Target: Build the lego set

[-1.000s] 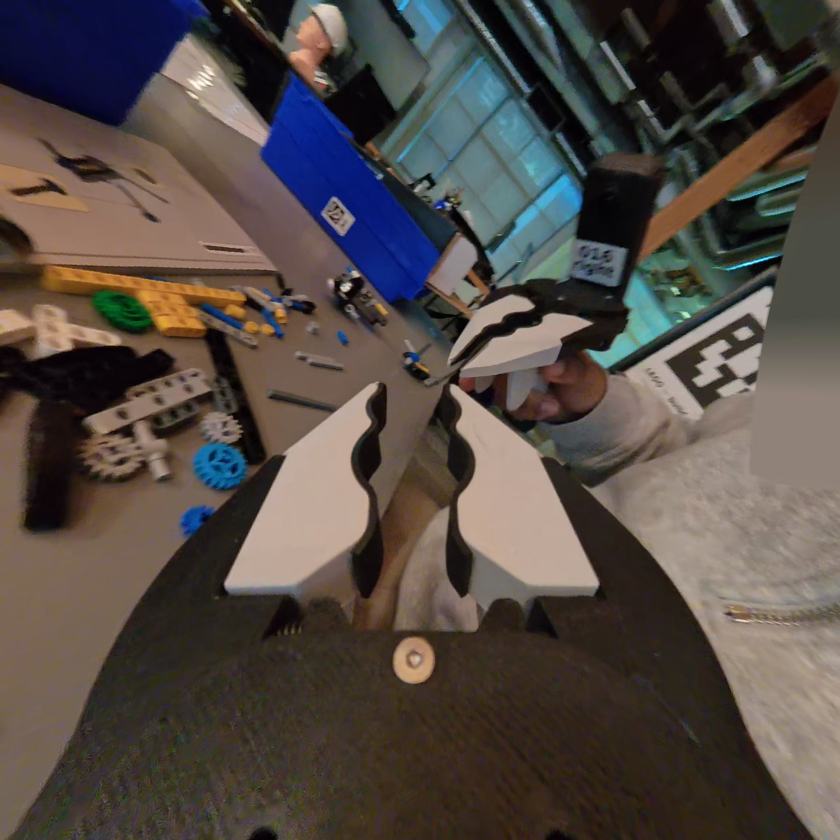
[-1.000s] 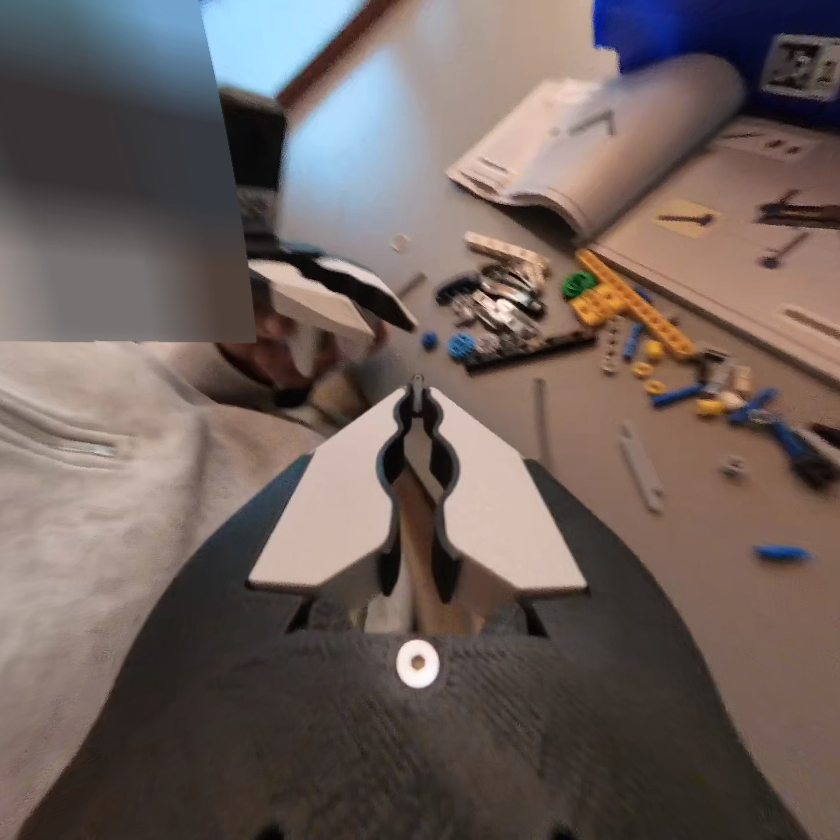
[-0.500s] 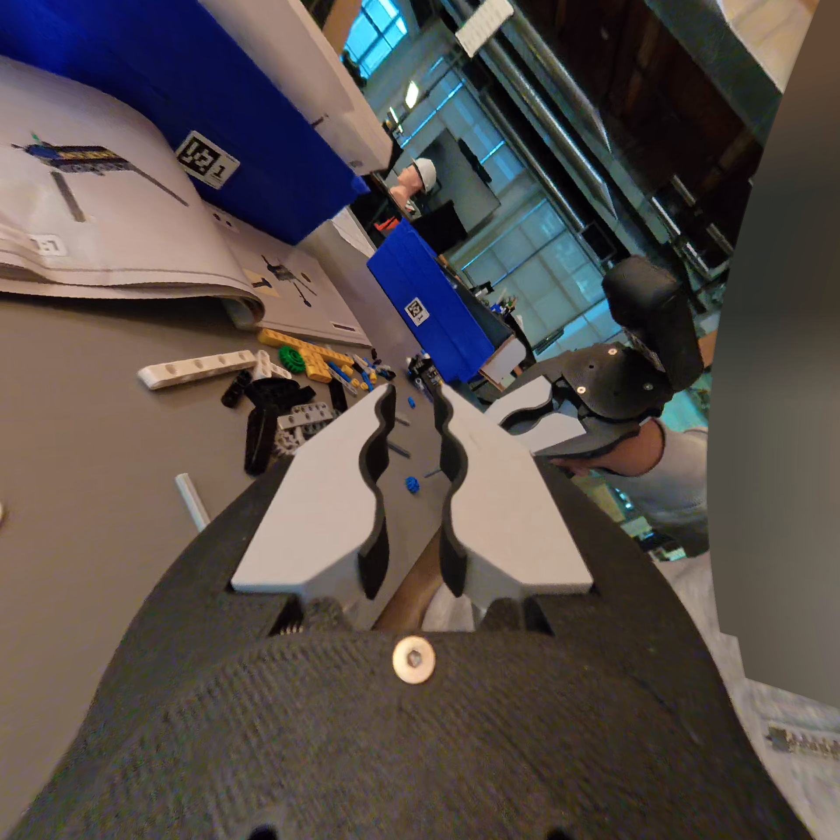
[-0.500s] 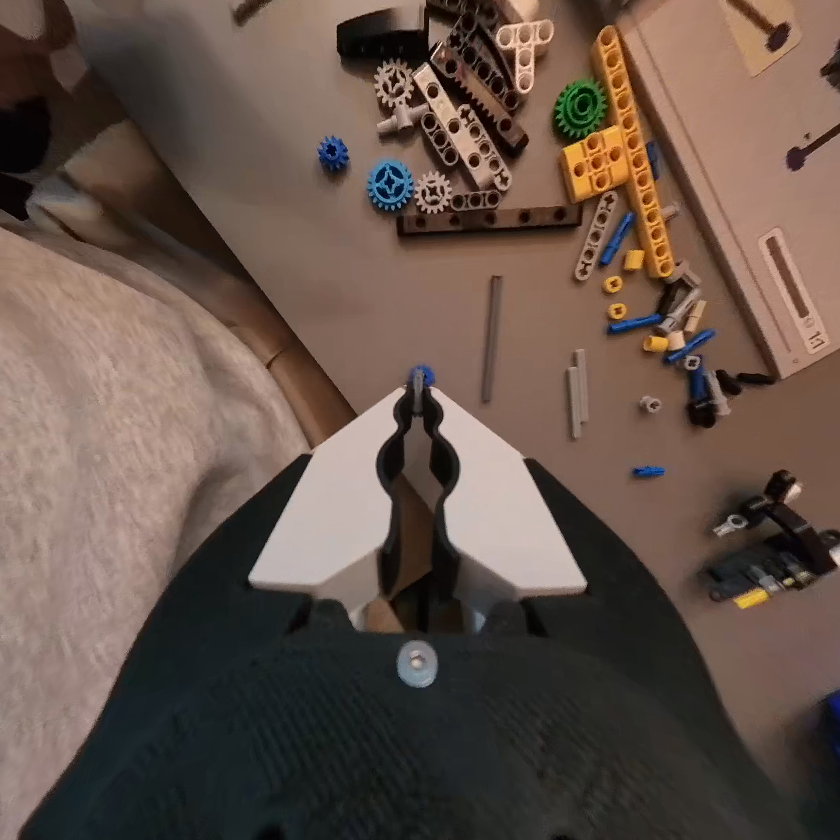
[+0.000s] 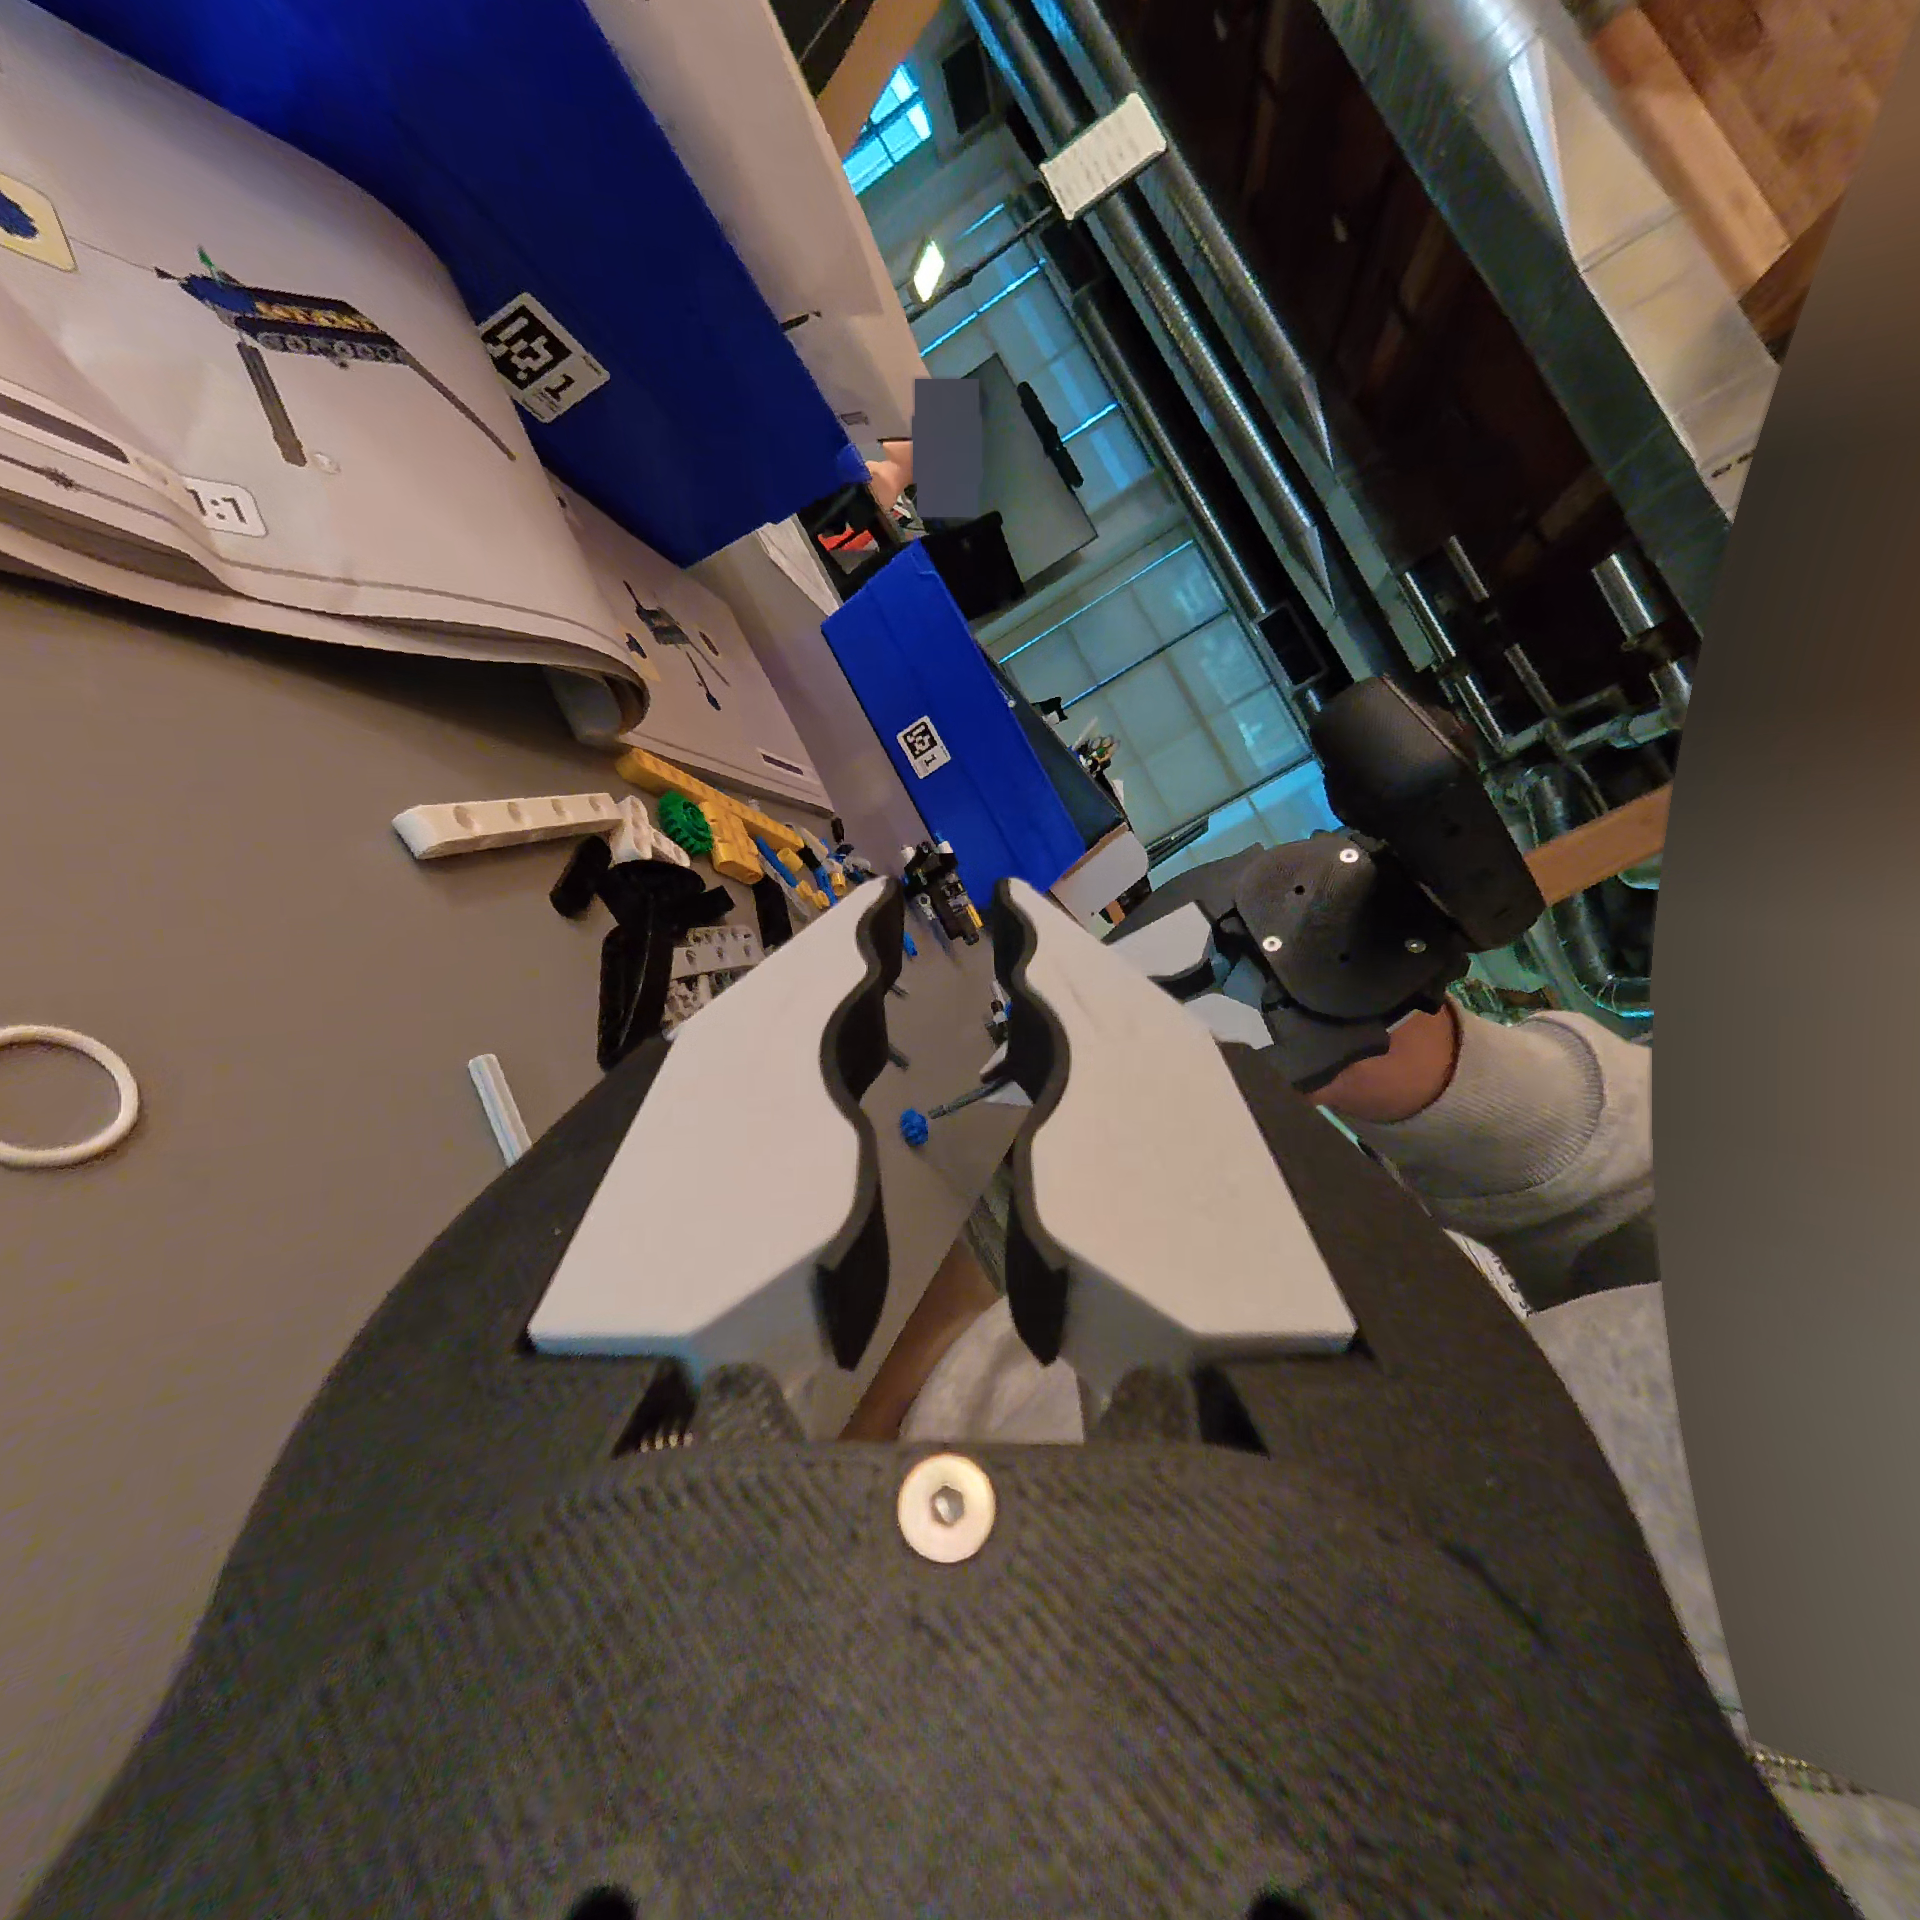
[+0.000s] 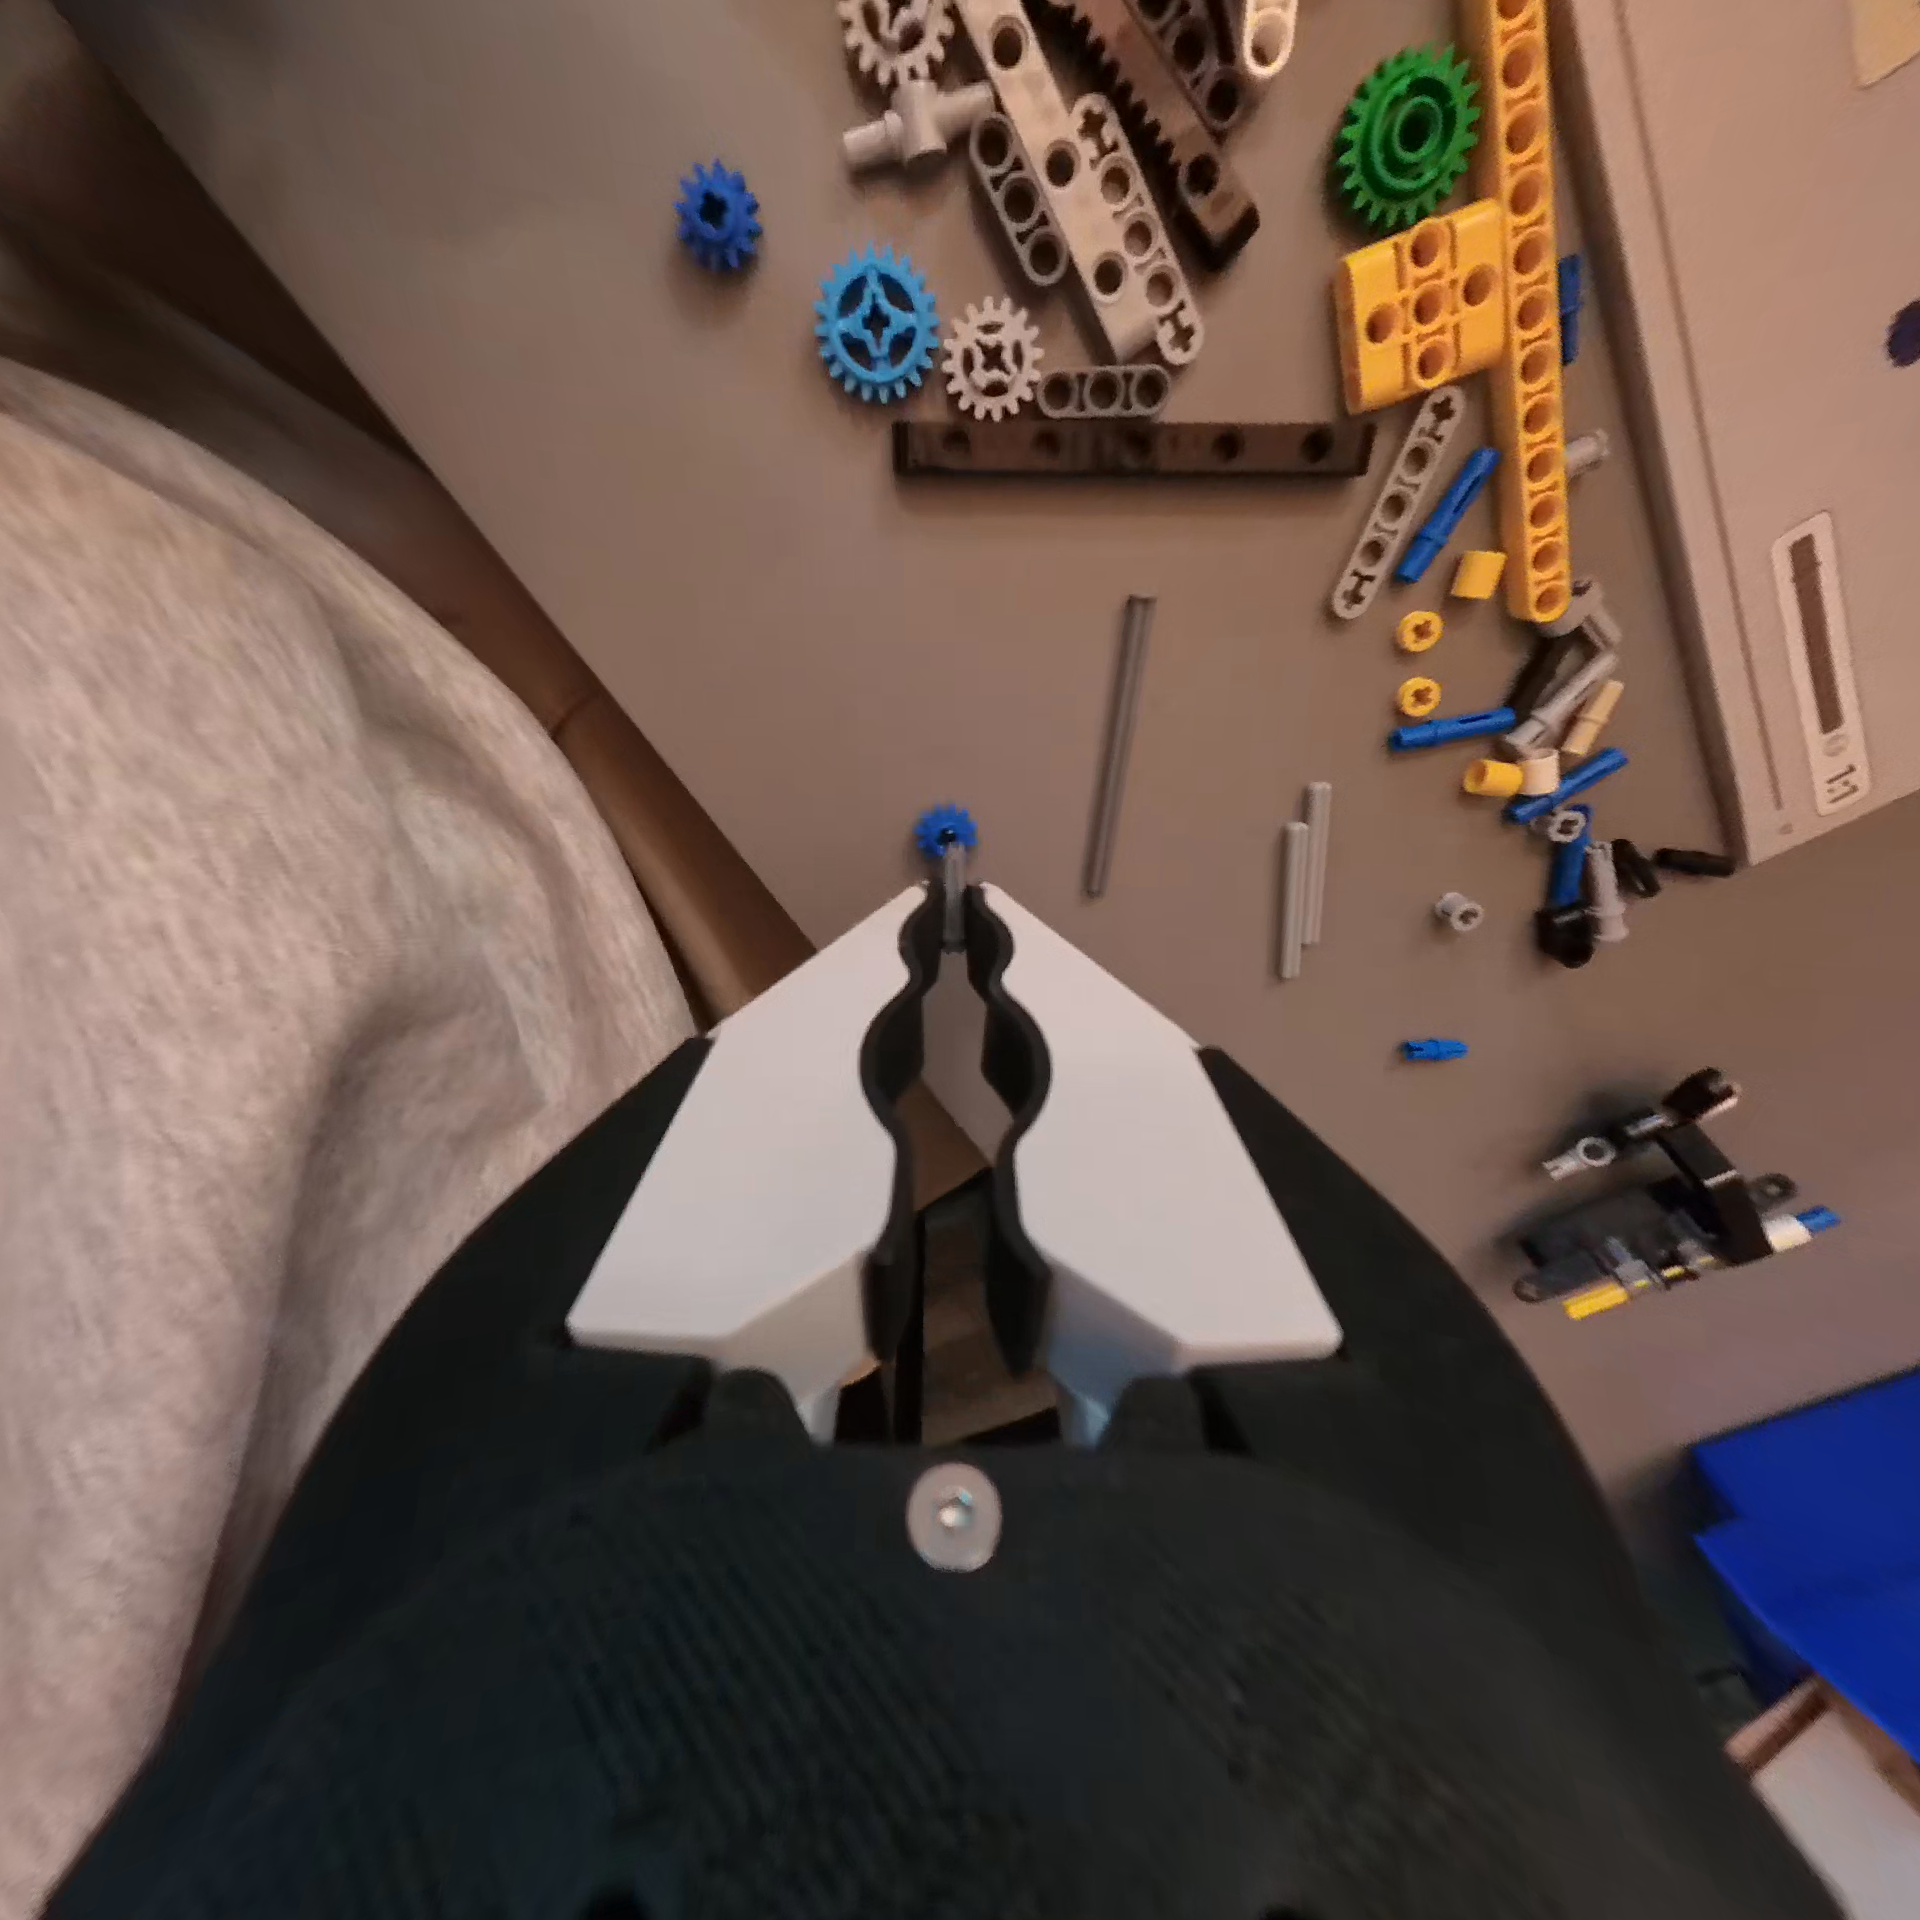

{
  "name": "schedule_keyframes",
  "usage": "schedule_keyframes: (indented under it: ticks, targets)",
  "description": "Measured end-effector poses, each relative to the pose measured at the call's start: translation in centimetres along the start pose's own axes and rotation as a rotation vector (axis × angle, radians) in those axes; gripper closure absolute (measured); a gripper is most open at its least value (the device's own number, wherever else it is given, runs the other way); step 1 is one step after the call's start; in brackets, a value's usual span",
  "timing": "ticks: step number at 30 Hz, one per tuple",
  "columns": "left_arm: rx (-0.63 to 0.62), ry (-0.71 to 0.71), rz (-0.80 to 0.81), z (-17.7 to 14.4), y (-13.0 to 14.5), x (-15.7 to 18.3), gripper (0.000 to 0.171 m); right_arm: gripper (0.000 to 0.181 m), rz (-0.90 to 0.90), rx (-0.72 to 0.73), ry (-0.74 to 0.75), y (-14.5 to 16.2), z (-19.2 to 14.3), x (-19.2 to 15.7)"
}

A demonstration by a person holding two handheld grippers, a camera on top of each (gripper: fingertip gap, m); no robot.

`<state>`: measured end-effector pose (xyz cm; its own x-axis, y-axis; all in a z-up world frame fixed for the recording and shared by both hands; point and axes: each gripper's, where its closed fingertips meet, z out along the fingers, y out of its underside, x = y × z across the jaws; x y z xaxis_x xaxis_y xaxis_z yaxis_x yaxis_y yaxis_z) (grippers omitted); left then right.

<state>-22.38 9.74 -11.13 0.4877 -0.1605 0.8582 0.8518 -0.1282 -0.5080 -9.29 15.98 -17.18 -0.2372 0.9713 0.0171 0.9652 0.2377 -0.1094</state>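
Your left tongs [image 5: 943, 899] hang apart, empty, over the matte grey counter [image 5: 260, 883]; right of them your right tongs [image 6: 949, 894] pinch a thin grey axle [image 6: 952, 871] tipped with a toothed blue gear [image 6: 943, 830]

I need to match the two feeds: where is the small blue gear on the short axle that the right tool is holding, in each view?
Left wrist view: the small blue gear shows low between the left tool's open jaws, its axle running right toward the right tool.
Right wrist view: the gear sits just beyond the right tool, which is shut on the axle.
Shared landmark: the green gear beside the long yellow beam.
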Motion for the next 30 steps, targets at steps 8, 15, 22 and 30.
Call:
schedule_keyframes:
  ticks: [8, 15, 22, 30]
  targets:
    - [0.002, -0.003, -0.009, 0.04, -0.02, -0.31, 0.156, 0.179, 0.165, 0.008, -0.019, -0.15, -0.08, 0.19]
    - [0.005, 0.018, -0.030, -0.05, -0.14, -0.23, 0.156, 0.179, 0.434, 0.051, -0.039, -0.20, -0.36, 0.21]
    - [0.006, 0.056, -0.071, -0.35, -0.42, -0.11, 0.154, 0.179, 0.599, 0.070, -0.081, 0.21, -0.23, 0.02]
    - [-0.021, 0.045, -0.060, -0.32, -0.10, -0.40, 0.149, 0.179, 0.697, 0.061, -0.050, 0.67, -0.03, 0.21]
